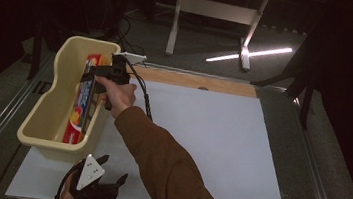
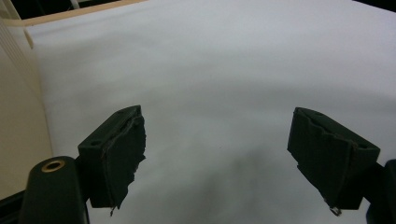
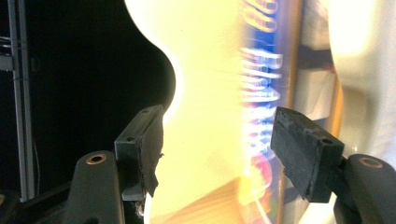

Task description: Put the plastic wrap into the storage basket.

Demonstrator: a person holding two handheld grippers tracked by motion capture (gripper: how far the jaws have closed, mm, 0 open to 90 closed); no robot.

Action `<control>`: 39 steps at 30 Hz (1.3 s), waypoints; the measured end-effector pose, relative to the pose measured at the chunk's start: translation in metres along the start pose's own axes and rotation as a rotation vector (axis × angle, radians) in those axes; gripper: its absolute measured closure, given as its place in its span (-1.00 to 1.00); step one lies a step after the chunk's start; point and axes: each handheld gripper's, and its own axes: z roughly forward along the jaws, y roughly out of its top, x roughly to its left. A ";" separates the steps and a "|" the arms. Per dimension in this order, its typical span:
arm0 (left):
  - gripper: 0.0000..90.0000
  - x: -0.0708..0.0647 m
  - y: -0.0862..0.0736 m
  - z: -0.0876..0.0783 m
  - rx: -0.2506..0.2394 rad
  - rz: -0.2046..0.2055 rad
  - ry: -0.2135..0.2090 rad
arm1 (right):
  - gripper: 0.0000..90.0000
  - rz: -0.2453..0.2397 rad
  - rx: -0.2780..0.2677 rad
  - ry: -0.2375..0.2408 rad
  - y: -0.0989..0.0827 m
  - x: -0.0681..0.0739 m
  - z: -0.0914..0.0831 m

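Item: cream plastic bin (image 1: 42,114), long and narrow, standing at the left edge of the desk (image 1: 219,149), long axis running from about 7 o'clock to 1 o'clock in the high view. Contents: one flat red-and-blue printed carton (image 1: 83,100), leaning on its long edge against the bin's right-hand wall, long axis parallel to the bin's. Right gripper (image 1: 100,77): held over the bin's far half by the right hand (image 1: 119,97), sleeve brown, arm reaching across from 5 o'clock; jaws apart and empty, pointed down into the bin. In the right gripper view the carton (image 3: 261,107) lies just ahead of the jaws, blurred, its lettering running along the gap between them rather than across it; whether a jaw touches it cannot be told. Judgement: the right gripper is much the nearer to the carton and any grasp turns on closing across the carton's thin dimension. Left gripper (image 1: 105,177): at 6 o'clock near the desk's front edge, just below the bin's near end, grey three-cornered plate uppermost; jaws wide apart and empty over the bare white surface (image 2: 219,84). Surface: white sheet on the desk, wooden strip (image 1: 196,81) along the far edge, nothing else lying on it. Room: dark, grey floor, a white desk frame (image 1: 214,13) at 12 o'clock, a bright strip of reflected light (image 1: 250,54) on the floor.
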 end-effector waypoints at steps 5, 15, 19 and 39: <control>-0.58 -0.001 0.000 0.001 0.004 0.006 0.000 | -0.17 -0.048 0.003 -0.025 -0.001 0.006 -0.011; -0.58 0.000 0.000 0.000 -0.001 0.000 0.014 | -0.16 -0.235 0.027 -0.096 -0.007 0.003 -0.025; -0.58 0.001 0.000 0.000 -0.007 -0.003 0.020 | -0.18 -0.323 0.025 -0.136 -0.013 0.002 -0.032; -0.58 0.003 0.001 0.000 -0.010 -0.004 0.039 | -0.25 -0.734 -0.084 -0.287 -0.064 -0.046 -0.097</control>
